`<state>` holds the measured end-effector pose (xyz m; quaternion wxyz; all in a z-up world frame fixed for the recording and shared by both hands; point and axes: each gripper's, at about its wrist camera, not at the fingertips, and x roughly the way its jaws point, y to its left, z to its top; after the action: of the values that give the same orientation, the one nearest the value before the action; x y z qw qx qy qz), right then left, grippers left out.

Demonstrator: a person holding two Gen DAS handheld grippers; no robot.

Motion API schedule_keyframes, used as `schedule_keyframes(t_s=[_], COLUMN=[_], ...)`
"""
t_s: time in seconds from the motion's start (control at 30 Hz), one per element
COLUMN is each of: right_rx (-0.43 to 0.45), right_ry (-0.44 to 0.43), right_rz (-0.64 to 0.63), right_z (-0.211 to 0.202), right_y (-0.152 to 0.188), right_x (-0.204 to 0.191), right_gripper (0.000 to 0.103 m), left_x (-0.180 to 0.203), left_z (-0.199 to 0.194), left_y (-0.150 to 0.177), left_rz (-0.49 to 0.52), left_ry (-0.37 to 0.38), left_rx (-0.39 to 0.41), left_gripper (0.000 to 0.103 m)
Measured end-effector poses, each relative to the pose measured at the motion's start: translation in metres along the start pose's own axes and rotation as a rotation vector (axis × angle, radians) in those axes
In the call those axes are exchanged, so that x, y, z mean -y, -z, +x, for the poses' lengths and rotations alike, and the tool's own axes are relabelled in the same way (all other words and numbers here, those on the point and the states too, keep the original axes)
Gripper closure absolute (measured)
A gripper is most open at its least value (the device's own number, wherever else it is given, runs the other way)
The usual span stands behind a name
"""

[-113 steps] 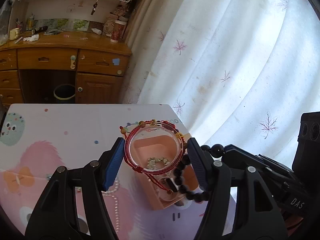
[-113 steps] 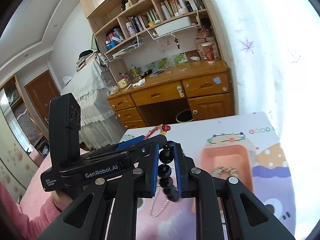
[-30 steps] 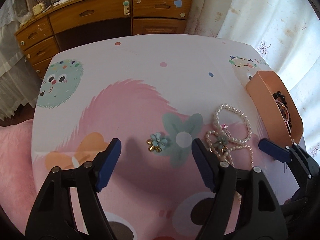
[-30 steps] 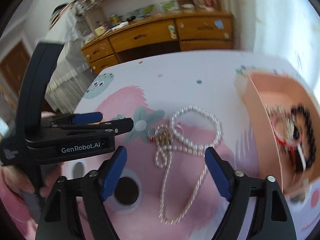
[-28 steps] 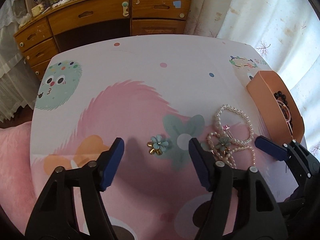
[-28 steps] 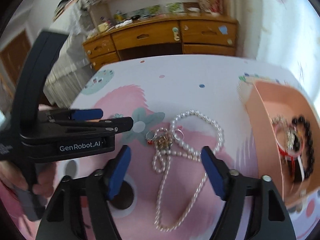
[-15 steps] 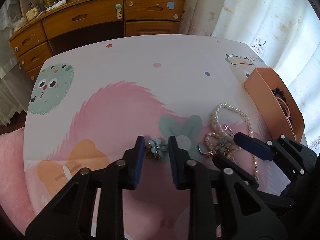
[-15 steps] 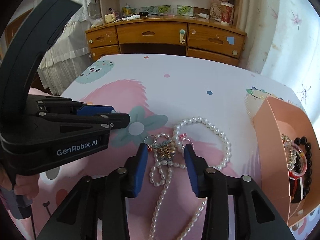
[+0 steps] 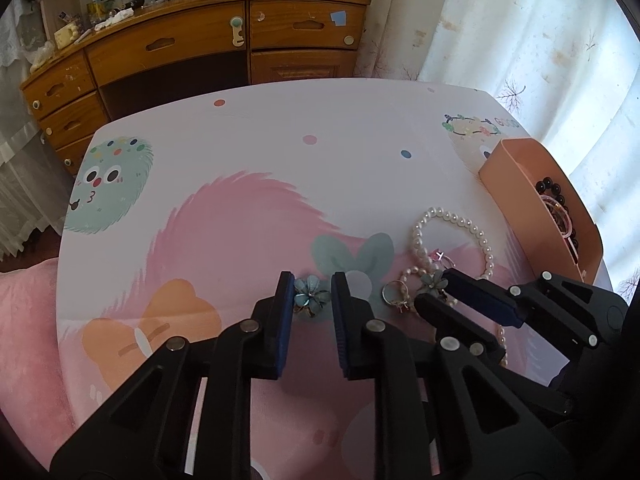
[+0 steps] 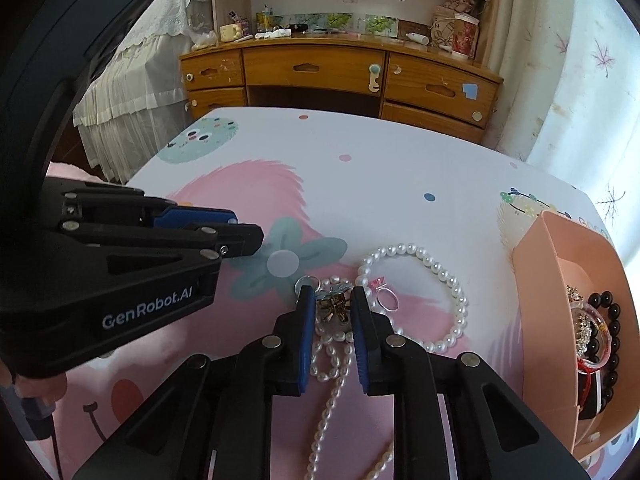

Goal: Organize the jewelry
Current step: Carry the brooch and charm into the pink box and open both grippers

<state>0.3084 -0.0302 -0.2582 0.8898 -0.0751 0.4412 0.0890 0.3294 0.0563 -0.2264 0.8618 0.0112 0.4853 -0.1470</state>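
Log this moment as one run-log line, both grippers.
left gripper: closing on blue flower earring | right gripper: closing on second blue flower earring beside white pearl necklace | peach tray: bracelets inside

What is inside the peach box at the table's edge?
The box holds a black bead bracelet, a pink-and-red bangle and a sparkly gold piece. Its near wall and the pile itself hide the bottom, so anything underneath cannot be seen.

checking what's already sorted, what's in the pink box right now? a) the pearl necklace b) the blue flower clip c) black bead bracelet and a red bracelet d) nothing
c: in the right wrist view the pink box holds a black bead bracelet and a red bracelet, while the pearl necklace and the blue flower clip lie on the table.
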Motion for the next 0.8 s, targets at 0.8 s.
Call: schedule_keyframes(t_s=[0.8], right_rx=[0.104], right_ry=[-0.044], right_rz=[0.084], right_z=[-0.131], right_y=[0.010], right_x=[0.072], right_gripper=[0.085], left_x=[0.080], left_z=[-0.076], left_y=[-0.010], left_rz=[-0.041], left_ry=[0.047], left_rx=[0.117], left_gripper=[0.087])
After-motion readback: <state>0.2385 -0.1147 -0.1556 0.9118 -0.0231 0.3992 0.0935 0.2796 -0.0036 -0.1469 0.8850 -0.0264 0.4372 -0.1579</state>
